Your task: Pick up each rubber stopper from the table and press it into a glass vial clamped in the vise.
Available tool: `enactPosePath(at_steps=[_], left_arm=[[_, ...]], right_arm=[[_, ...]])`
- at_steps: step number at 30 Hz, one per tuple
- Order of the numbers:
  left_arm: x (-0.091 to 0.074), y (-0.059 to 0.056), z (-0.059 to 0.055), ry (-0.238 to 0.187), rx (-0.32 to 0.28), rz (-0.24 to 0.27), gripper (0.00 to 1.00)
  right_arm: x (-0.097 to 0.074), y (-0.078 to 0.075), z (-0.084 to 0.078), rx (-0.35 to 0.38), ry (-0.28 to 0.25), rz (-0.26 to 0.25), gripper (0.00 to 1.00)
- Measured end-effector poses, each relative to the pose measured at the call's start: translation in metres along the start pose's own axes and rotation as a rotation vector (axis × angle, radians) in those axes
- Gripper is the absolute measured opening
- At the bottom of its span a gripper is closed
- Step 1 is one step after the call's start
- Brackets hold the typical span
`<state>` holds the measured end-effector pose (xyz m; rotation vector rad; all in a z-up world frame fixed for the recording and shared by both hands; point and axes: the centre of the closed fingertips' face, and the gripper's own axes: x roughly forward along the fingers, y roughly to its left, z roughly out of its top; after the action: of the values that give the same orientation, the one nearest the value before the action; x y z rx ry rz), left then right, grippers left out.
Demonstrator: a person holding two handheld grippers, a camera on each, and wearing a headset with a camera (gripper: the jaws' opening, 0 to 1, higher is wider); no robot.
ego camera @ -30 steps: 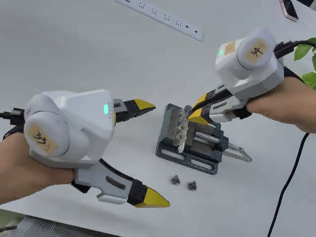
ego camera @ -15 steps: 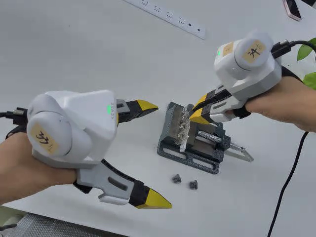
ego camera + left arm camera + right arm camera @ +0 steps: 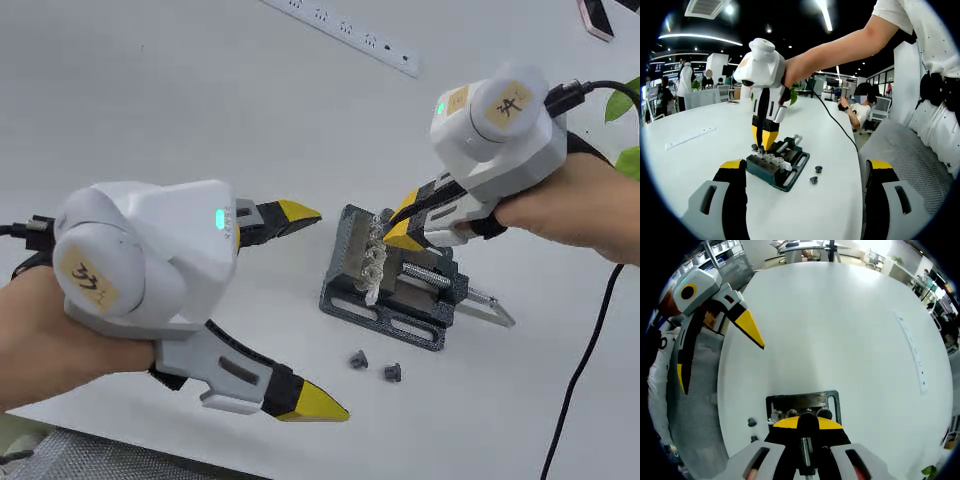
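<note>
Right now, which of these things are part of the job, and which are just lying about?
Job: vise, glass vials, two loose rubber stoppers, right gripper, left gripper.
Lying about: power strip, phone, plant leaves.

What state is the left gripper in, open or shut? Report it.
Open. The white left gripper's two yellow-tipped jaws stand wide apart in the head view and in its own view, with nothing held between them.

The left gripper [image 3: 322,310] and the right gripper [image 3: 398,232] each have a white and grey housing, black jaws with yellow tips, a small green light [image 3: 215,220] and a round tan label [image 3: 88,283] with black handwriting. A black cable [image 3: 590,360] leaves each one. The person wears a white shirt [image 3: 940,125] with small dots.
</note>
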<state>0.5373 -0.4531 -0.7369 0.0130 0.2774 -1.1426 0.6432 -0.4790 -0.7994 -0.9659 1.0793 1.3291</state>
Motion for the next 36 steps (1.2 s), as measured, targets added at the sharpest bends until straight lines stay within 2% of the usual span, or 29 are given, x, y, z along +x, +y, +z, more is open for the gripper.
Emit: enactPosePath(at_steps=[17, 22, 27, 33, 36], left_arm=[[-0.0007, 0.0035, -0.0014, -0.008, -0.013, 0.010, 0.98], [0.0001, 0.0038, 0.0000, -0.014, -0.015, 0.010, 0.98], [0.0030, 0.0028, 0.0024, -0.014, -0.010, 0.007, 0.98], [0.0020, -0.0006, 0.0046, -0.010, -0.002, 0.000, 0.97], [0.0018, -0.0007, 0.0040, -0.007, -0.004, 0.002, 0.97]], right_arm=[[0.0018, -0.0007, 0.0012, 0.012, 0.061, -0.013, 0.04], [0.0034, -0.0001, 0.0004, -0.007, 0.079, -0.031, 0.04], [0.0020, 0.0000, 0.0012, 0.008, 0.077, -0.025, 0.06], [0.0025, 0.0002, -0.0002, -0.018, 0.062, -0.031, 0.07], [0.0018, -0.0008, -0.0003, 0.000, 0.044, -0.029, 0.07]])
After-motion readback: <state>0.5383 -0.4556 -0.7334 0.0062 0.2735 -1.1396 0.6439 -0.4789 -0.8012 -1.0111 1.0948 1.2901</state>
